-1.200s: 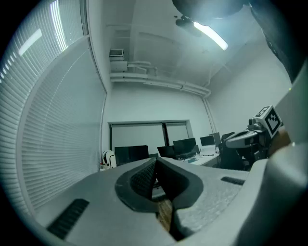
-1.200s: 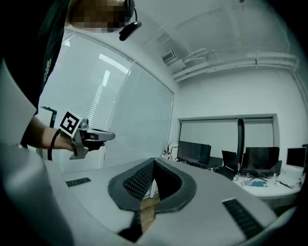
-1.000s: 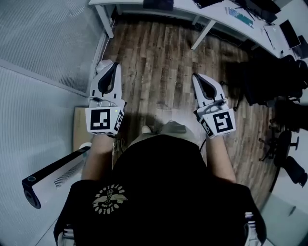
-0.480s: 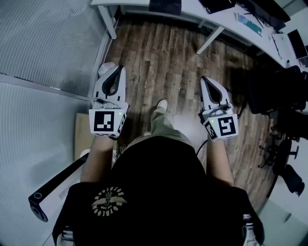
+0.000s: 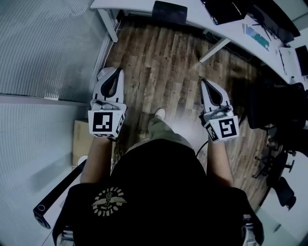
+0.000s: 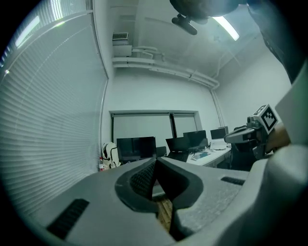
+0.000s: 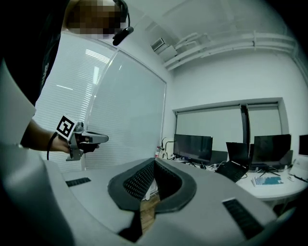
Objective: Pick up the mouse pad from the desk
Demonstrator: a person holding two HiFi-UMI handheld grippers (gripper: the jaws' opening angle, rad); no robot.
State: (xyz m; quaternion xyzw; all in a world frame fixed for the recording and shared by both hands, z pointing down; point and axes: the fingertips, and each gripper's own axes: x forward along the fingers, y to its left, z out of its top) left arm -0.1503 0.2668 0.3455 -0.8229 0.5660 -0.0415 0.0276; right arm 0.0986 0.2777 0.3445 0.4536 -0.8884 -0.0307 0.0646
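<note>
A dark rectangular mouse pad [image 5: 169, 12] lies at the front edge of the white desk [image 5: 139, 5], at the top of the head view. Both grippers are held level over the wooden floor, well short of the desk. My left gripper [image 5: 110, 73] is shut with nothing between its jaws; in the left gripper view its pads [image 6: 155, 163] meet. My right gripper [image 5: 207, 84] is also shut and empty, its pads [image 7: 154, 163] pressed together. Each gripper shows in the other's view: the right gripper [image 6: 251, 135] and the left gripper [image 7: 83, 139].
A glass wall with blinds [image 5: 43, 57] runs along the left, with a cardboard box [image 5: 81, 139] at its foot. White desk legs [image 5: 214, 48] stand ahead. Black office chairs [image 5: 276, 103] crowd the right. A laptop [image 5: 226, 8] and monitors [image 6: 135, 148] sit on the desk.
The person has stepped forward with both shut grippers. The desk and mouse pad have slid down into the head view, closer than before, and a foot shows ahead.
</note>
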